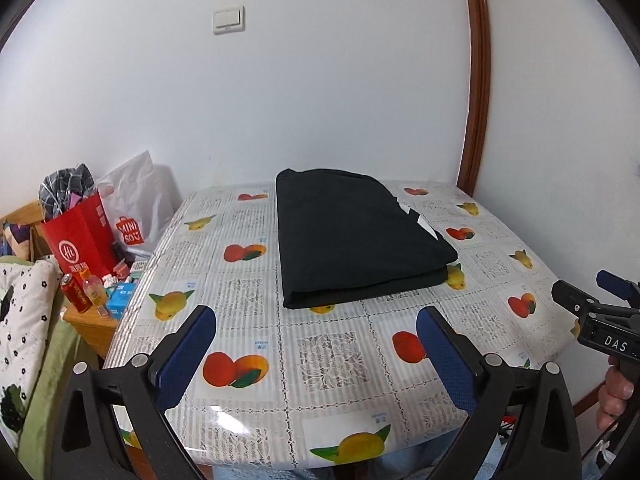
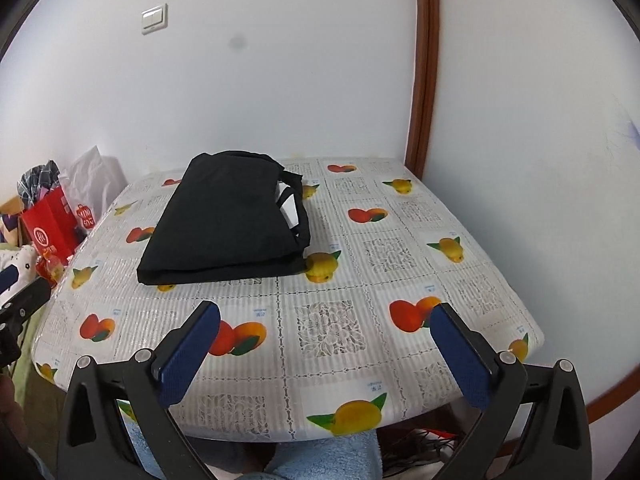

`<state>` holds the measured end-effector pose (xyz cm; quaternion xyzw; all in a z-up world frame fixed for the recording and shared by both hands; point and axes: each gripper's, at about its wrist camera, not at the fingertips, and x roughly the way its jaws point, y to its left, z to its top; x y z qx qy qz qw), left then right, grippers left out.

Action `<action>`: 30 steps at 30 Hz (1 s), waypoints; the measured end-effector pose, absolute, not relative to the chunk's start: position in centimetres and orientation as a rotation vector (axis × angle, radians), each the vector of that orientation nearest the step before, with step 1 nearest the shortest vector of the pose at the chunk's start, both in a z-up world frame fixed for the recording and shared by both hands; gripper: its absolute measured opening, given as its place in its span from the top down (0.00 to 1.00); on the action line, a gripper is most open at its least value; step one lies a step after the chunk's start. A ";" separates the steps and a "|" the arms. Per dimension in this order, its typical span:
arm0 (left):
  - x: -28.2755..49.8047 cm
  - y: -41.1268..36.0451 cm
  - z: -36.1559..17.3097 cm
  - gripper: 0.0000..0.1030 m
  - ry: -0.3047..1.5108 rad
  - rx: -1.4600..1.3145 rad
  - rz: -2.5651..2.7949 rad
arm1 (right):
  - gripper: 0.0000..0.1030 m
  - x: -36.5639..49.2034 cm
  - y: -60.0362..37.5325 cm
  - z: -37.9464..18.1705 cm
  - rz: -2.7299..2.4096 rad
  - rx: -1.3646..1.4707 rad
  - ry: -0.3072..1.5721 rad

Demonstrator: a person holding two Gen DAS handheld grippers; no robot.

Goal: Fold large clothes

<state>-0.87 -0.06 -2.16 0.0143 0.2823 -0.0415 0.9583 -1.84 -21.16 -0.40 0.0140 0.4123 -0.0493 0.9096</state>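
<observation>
A black garment [image 1: 356, 236] lies folded into a neat rectangle on the table [image 1: 332, 360] with the fruit-print cloth, toward the far side near the wall. In the right wrist view the same black garment [image 2: 228, 224] shows white bits at its right edge. My left gripper [image 1: 316, 320] hovers over the near part of the table, jaws wide open, nothing between its blue pads. My right gripper [image 2: 326, 316] is likewise open and empty above the table's [image 2: 328, 360] near edge. The right gripper [image 1: 592, 300] also shows at the right edge of the left wrist view, held by a hand [image 1: 616, 396].
Left of the table stand a red paper bag [image 1: 80, 236], a white shopping bag [image 1: 136, 208], bottles and cartons [image 1: 100, 292] on a low wooden stand. A white wall backs the table. A brown door frame [image 1: 476, 80] rises at the far right corner.
</observation>
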 end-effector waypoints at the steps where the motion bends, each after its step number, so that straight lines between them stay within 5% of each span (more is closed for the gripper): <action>1: -1.0 -0.2 -2.1 0.02 0.567 0.034 -0.082 | 0.00 -1.9 -21.2 -0.3 -0.106 0.027 0.847; 30: -1.1 0.3 -2.2 0.02 0.581 -0.004 -0.075 | 0.00 -2.8 -21.5 0.6 -0.110 0.051 0.818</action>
